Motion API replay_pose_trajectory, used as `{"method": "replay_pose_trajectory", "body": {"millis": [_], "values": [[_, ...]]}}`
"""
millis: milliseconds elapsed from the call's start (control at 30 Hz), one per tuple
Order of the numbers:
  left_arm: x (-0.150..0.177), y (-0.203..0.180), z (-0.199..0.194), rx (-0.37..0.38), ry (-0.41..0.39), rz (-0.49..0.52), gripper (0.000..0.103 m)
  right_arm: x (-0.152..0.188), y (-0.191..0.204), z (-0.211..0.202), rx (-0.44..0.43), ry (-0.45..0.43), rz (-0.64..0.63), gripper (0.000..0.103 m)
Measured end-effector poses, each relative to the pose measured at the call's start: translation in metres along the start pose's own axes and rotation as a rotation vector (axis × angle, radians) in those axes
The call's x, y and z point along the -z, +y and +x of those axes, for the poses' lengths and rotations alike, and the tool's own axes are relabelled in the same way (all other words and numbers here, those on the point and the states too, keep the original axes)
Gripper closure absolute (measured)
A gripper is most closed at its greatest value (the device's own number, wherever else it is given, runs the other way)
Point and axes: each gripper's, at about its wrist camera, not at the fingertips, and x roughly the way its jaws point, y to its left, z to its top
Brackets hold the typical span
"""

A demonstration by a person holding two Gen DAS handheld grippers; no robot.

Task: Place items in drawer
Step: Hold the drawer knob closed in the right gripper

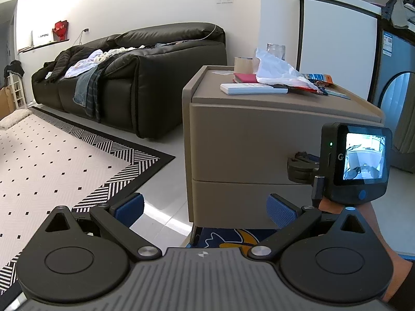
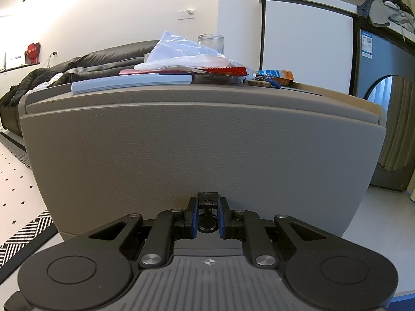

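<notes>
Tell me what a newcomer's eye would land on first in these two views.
First, the right tongs, closed on a small black handle low on the taupe drawer front of the nightstand. Next, the clutter on top: a crumpled plastic bag, a white remote and a glass jar. Left of the nightstand, a black sofa strewn with clothes; the left tongs hang open.

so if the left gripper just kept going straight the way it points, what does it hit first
Most likely the lower drawer front of the grey bedside cabinet. The open left gripper points at its near corner with nothing in between, though depth is hard to judge; slightly further left it would pass over the floor.
</notes>
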Motion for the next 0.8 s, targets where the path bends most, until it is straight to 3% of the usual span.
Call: {"method": "replay_pose_trajectory", "body": {"millis": [800], "values": [[0.0016, -0.0035, 0.0039, 0.0, 0.02, 0.016, 0.0, 0.001, -0.0001, 0.0006, 0.0, -0.006, 0.009, 0.087]]}}
